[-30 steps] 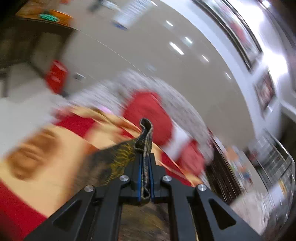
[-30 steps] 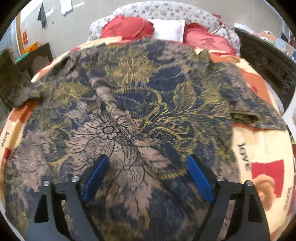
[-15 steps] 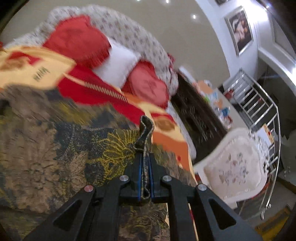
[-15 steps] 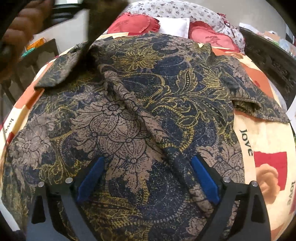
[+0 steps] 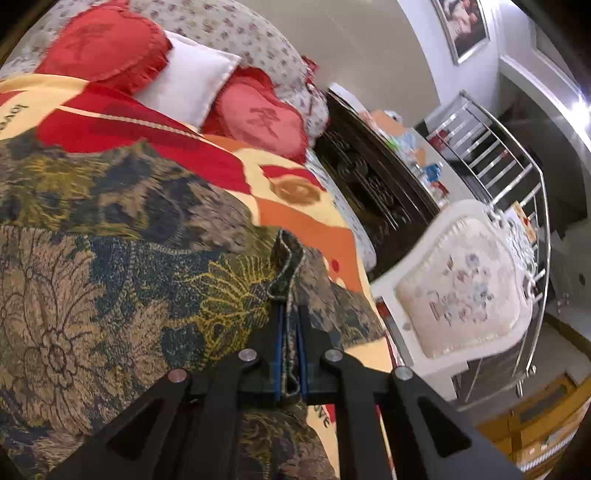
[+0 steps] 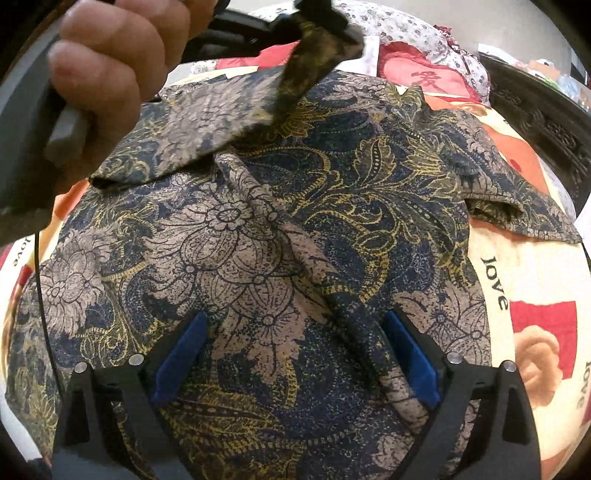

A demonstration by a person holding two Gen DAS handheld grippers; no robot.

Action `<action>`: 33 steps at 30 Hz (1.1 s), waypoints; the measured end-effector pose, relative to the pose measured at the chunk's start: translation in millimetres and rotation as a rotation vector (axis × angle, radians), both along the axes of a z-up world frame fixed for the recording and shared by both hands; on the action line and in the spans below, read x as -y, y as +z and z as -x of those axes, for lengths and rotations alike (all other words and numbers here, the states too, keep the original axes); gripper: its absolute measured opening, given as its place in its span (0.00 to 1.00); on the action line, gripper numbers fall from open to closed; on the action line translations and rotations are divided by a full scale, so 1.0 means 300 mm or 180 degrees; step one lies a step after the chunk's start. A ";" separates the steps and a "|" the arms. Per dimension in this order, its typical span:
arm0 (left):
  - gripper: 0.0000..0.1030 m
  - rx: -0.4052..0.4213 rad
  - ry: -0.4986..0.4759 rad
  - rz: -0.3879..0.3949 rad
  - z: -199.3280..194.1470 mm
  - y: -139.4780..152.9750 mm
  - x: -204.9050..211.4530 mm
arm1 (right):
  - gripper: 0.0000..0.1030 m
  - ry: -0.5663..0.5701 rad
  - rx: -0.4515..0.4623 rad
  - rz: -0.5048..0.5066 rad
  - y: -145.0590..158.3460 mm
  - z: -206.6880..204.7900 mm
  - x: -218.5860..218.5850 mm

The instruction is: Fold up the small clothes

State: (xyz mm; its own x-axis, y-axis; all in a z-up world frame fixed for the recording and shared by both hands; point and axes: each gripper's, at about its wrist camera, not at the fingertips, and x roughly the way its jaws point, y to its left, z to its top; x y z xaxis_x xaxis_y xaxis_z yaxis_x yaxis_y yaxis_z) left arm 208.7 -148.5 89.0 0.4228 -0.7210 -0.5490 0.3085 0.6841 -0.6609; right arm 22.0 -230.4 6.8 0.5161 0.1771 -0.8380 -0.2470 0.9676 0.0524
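A dark floral shirt (image 6: 295, 240) in navy, tan and gold lies spread on the bed. My left gripper (image 5: 290, 317) is shut on the hem of one sleeve (image 5: 286, 266), which sticks up between the blue pads. In the right wrist view that sleeve (image 6: 221, 125) hangs lifted over the shirt's upper left, pinched by the left gripper (image 6: 321, 22), with a hand (image 6: 122, 55) on its handle. My right gripper (image 6: 295, 317) hovers low over the shirt's lower middle, jaws wide open, with a fabric ridge running between them and no pad pressing on it.
The bedspread (image 6: 524, 266) is cream, red and orange with "love" print. Red heart pillows (image 5: 99, 44) and a white pillow (image 5: 188, 81) lie at the headboard. A dark carved cabinet (image 5: 373, 184), a white padded chair (image 5: 461, 291) and a metal railing (image 5: 509, 155) stand right of the bed.
The left gripper has swung rightward and down with the sleeve, bringing it over the shirt. The right gripper has stayed in place and its jaws have spread a little wider.
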 end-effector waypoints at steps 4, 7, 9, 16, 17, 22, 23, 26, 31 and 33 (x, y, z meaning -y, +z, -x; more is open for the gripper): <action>0.06 -0.0025 -0.0030 0.0058 -0.016 0.002 0.030 | 0.99 -0.0003 0.0001 0.0016 0.000 -0.001 0.005; 0.06 0.0019 -0.0092 0.0124 -0.021 0.027 0.063 | 0.99 -0.0002 0.0002 0.0018 0.000 -0.001 0.004; 0.06 0.0076 -0.0193 0.0087 -0.018 0.041 0.095 | 0.99 -0.0009 0.0003 -0.0040 0.000 -0.002 0.011; 0.66 -0.0228 -0.0280 -0.0091 -0.034 -0.028 0.106 | 1.00 -0.0001 -0.0008 -0.0012 0.002 -0.010 0.035; 0.68 -0.0277 -0.0283 -0.0140 -0.033 -0.037 0.095 | 1.00 -0.0002 -0.0009 -0.0012 0.003 -0.012 0.041; 0.69 -0.0094 -0.0288 -0.0359 0.024 -0.014 -0.048 | 1.00 -0.0006 0.0012 0.0018 0.009 -0.017 0.032; 0.69 -0.0020 -0.0233 -0.0401 0.043 -0.009 -0.101 | 1.00 -0.0006 0.0016 0.0020 0.011 -0.015 0.031; 0.69 0.0212 0.0175 -0.0686 0.104 -0.020 -0.317 | 1.00 -0.0012 0.0024 0.0046 0.006 -0.013 0.018; 0.31 0.0249 0.1433 -0.1092 0.147 -0.085 -0.736 | 1.00 -0.0014 0.0032 0.0080 -0.001 -0.011 0.006; 0.12 0.0146 0.1663 -0.1080 0.124 -0.111 -0.833 | 1.00 -0.0010 0.0029 0.0084 -0.001 -0.013 0.003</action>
State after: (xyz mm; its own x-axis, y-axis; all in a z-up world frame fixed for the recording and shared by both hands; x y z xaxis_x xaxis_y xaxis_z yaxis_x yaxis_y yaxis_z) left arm 171.5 101.4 55.6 0.7011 -0.2013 -0.6841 -0.1007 0.9218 -0.3744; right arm 25.8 -231.3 6.5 0.5242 0.1534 -0.8377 -0.2443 0.9694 0.0246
